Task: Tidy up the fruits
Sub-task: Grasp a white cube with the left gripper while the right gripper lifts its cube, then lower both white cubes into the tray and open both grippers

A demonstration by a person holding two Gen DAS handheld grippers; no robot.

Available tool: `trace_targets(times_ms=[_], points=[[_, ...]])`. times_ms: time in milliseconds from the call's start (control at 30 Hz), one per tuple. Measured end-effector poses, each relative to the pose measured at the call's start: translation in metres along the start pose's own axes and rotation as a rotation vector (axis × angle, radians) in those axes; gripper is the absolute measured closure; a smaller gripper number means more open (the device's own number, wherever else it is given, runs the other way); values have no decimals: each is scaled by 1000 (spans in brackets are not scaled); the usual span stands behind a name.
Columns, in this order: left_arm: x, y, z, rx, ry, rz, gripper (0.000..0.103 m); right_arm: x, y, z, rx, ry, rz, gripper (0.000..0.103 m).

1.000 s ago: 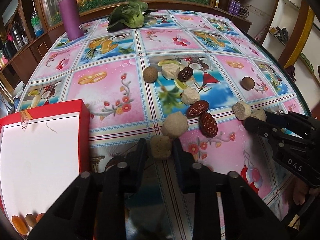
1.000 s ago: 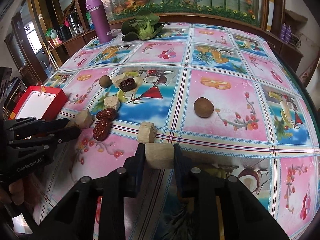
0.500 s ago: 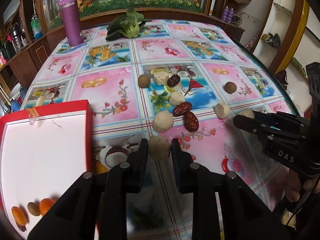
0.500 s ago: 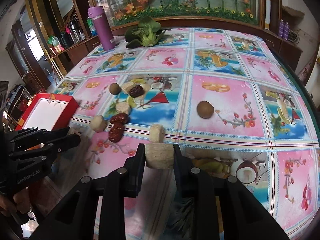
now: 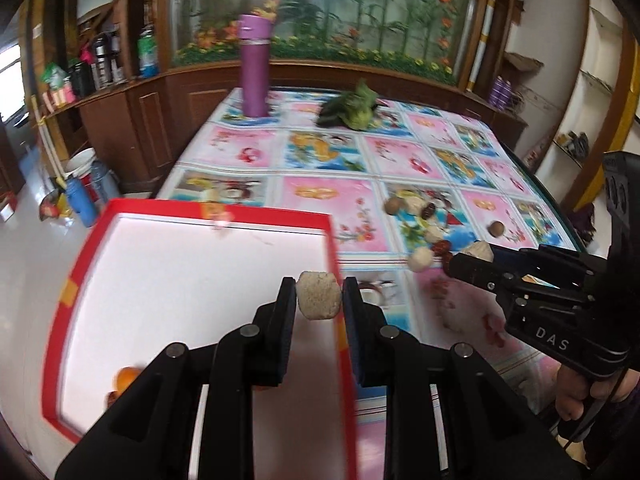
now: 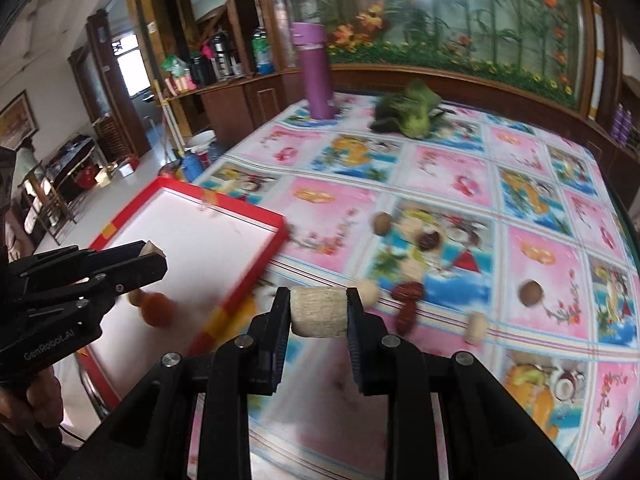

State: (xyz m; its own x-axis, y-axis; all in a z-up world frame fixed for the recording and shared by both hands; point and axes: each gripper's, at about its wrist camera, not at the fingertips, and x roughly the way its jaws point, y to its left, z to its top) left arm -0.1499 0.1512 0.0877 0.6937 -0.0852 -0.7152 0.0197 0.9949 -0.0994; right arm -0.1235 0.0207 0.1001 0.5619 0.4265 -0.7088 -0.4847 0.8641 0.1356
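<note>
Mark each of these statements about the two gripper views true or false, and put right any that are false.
1. The left gripper is shut on a beige chunk. True.
2. The right gripper is empty. False: it is shut on a beige cylinder piece.
3. The red box has a white inside with orange fruit near one corner. True.
4. The purple bottle lies on its side. False: it stands upright at the far end of the table.
5. The leafy green vegetable sits inside the red box. False: it lies on the table near the bottle.
</note>
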Motion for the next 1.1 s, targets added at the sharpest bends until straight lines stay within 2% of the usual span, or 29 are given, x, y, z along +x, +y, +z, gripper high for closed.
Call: trace_targets(times_ms=[200, 333, 467, 833, 933, 1067, 1100], points=[[-13, 61, -3, -101, -20, 115, 78, 25, 54, 21, -62, 5, 104, 78], [-11, 101, -7, -172, -1, 189, 78, 55, 81, 32, -81, 58, 166, 78], [1, 126, -14, -224, 41, 226, 78, 85, 101, 37, -101, 117, 176, 78], [31, 127, -20, -222, 122, 210, 77, 119, 126, 28, -126, 212, 163, 78], [36, 127, -22, -225, 143, 239, 76, 123, 127, 23, -133, 233, 148, 77], [40, 130, -26, -249, 169, 253, 63, 120, 131, 23, -150, 226, 129, 76], [39, 128, -26, -245, 172, 266, 51, 118, 131, 23, -156, 226, 124, 73]])
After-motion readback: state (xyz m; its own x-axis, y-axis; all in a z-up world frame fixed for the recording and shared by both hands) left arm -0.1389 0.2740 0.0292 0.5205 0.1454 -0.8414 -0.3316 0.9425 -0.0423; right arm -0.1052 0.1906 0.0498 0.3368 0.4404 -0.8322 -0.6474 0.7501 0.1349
